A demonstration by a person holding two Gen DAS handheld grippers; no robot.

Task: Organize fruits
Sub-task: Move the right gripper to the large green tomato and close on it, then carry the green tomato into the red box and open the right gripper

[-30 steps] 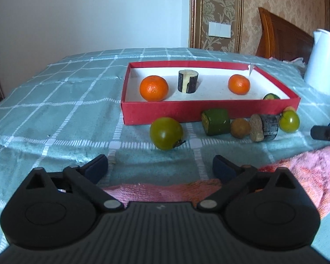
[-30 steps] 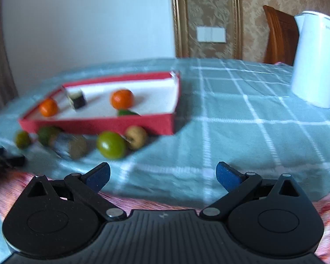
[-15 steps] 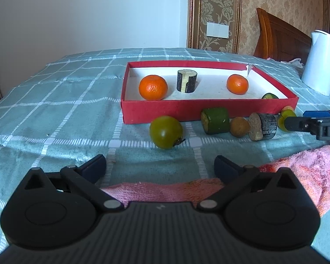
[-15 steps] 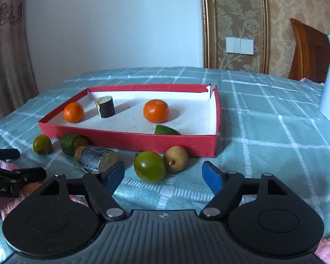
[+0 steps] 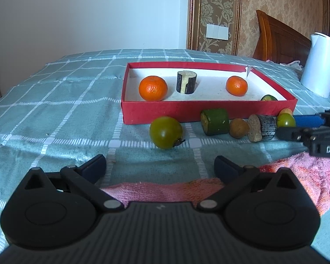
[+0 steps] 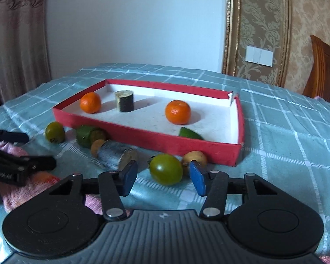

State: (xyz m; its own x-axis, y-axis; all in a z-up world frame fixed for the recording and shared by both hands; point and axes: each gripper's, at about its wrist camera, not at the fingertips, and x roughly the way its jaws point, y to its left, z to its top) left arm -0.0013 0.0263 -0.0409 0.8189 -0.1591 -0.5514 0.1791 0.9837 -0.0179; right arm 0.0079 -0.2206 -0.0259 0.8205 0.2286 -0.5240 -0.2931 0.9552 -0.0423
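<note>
While parked over pink towel [image 5: 169, 190], left gripper [image 5: 159, 168] wide open, empty; green tomato [image 5: 166, 132] ahead, outside red box [image 5: 209, 110]. Right view: right gripper [image 6: 162, 177] closing round green tomato [image 6: 165, 169], pads not yet touching. Grasp step; next needs firm pinch, then lift into box.

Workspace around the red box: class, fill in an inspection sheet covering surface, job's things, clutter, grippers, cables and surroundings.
Surface: teal checked cloth.
Job's things: red box holds two oranges, a cut dark cylinder and a green piece; outside it lie green tomatoes, a green cylinder, brown fruits and a dark cut cylinder.
Clutter: pink towel; white kettle.
Grippers: left gripper open, empty; right gripper closing, green tomato between its pads, untouched.
Cables: nothing seen.
Surroundings: white wall, patterned wallpaper, wooden headboard.
</note>
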